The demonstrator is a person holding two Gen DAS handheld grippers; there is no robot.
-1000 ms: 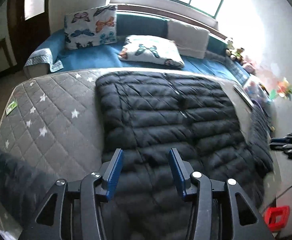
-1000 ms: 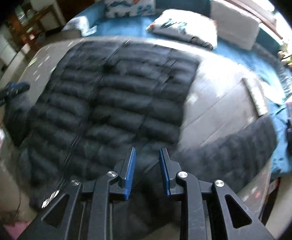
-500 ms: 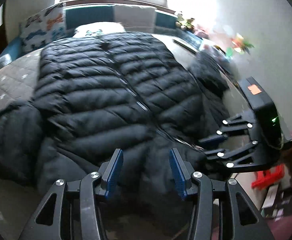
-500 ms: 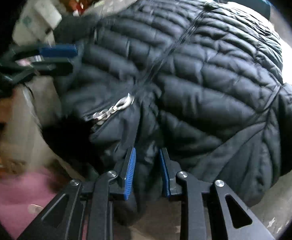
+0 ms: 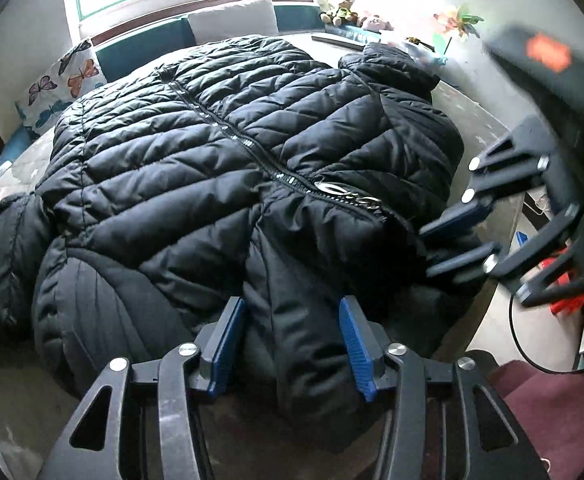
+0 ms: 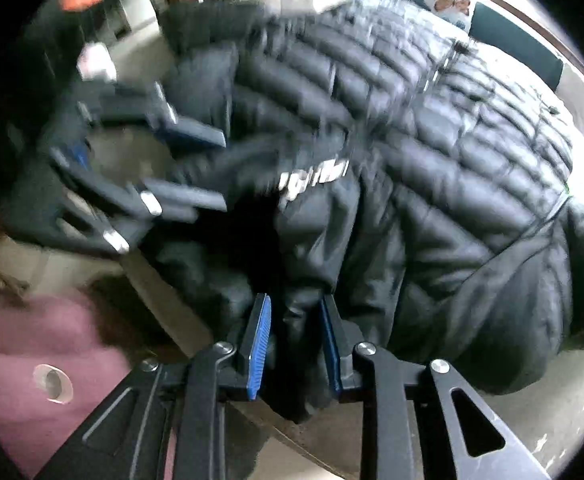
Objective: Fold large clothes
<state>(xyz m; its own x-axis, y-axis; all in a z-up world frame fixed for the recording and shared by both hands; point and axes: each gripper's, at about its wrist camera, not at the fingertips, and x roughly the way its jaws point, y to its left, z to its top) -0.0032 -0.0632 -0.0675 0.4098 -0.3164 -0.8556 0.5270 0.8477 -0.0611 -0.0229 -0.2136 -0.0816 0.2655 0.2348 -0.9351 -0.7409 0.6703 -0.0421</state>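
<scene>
A large black quilted puffer jacket [image 5: 220, 152] lies spread front-up on the mattress, zipper running down its middle with a metal pull [image 5: 331, 189] near the collar. My left gripper [image 5: 292, 320] is open, its blue pads on either side of a fold of the jacket's collar edge. My right gripper [image 6: 293, 328] is open with collar fabric between its pads; it also shows at the right of the left wrist view [image 5: 463, 240]. The jacket fills the right wrist view [image 6: 451, 160]. The left gripper shows blurred there [image 6: 188, 168].
The grey mattress [image 5: 479, 120] edge is at the right. Butterfly pillows [image 5: 68, 84] and a white cushion [image 5: 232, 20] lie at the far side under the window. Soft toys [image 5: 343, 10] sit at the back right. A red object [image 5: 567, 300] lies on the floor.
Both grippers swung from over the jacket's body down to its near collar end and came close together. The fingers now straddle the collar fabric. Jaw openings look unchanged.
</scene>
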